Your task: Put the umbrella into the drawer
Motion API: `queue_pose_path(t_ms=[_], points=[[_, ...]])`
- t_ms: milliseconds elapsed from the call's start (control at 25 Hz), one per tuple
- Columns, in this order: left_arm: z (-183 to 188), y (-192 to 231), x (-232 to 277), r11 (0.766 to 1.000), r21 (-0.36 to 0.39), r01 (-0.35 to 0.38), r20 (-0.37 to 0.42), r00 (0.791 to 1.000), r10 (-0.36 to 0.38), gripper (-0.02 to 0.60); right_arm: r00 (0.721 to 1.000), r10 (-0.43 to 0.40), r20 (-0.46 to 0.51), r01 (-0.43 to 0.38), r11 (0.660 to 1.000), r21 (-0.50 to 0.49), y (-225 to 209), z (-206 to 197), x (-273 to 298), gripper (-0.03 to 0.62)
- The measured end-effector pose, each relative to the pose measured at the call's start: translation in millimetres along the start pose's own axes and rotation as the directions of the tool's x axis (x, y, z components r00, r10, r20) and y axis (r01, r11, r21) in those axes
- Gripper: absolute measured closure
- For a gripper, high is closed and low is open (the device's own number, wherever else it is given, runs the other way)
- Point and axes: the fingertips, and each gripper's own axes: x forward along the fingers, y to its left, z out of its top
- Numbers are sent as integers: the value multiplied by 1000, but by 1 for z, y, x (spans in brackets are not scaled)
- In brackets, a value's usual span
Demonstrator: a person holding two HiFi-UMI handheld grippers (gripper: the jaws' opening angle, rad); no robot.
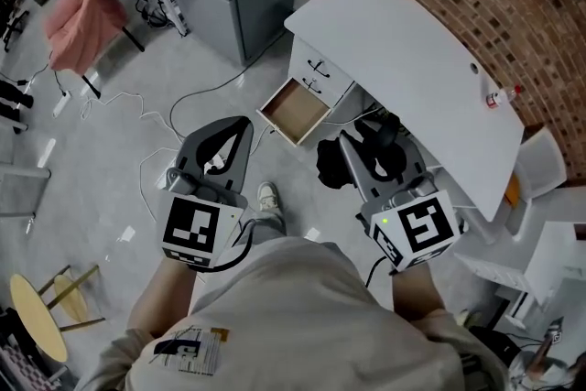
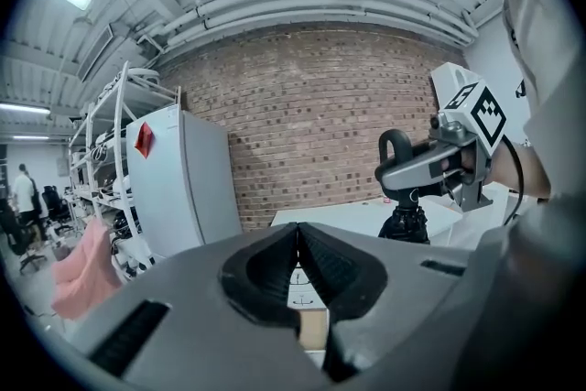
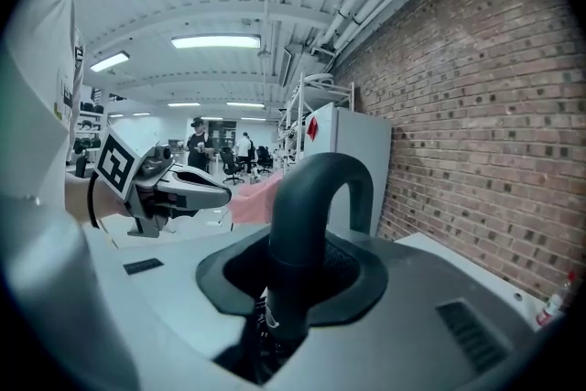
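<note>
Right gripper [image 1: 374, 149] is clamped on the umbrella [image 3: 307, 224] by its hooked handle, so the body hangs near the open drawer [image 1: 295, 110]. Left gripper [image 1: 226, 140] is pinched closed and empty, probably just spare.

The person's in a pale beige cotton T-shirt [image 1: 302, 316] and a white sneaker [image 1: 268, 195]. The grey plastic left gripper [image 1: 245, 122] and right gripper [image 1: 374, 147] bear black-and-white marker cubes.
</note>
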Motion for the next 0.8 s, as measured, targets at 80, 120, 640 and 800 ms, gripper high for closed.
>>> queue_pose_path(t_ms=[80, 120, 640, 800], points=[[-1, 19, 10, 1000, -6, -2, -2, 1000, 2, 572, 1000, -6, -4, 6, 1000, -3, -6, 4, 21, 505], [-2, 28, 15, 1000, -9, -1, -4, 1000, 1, 572, 1000, -9, -7, 9, 1000, -3, -9, 6, 32, 505], [-44, 100, 75, 996, -84, -6, -73, 997, 0, 572, 997, -11, -76, 10, 1000, -14, -45, -7, 140, 505], [-58, 109, 97, 994, -103, -22, -103, 995, 11, 572, 995, -12, -101, 11, 1000, -2, -63, -22, 165, 505]])
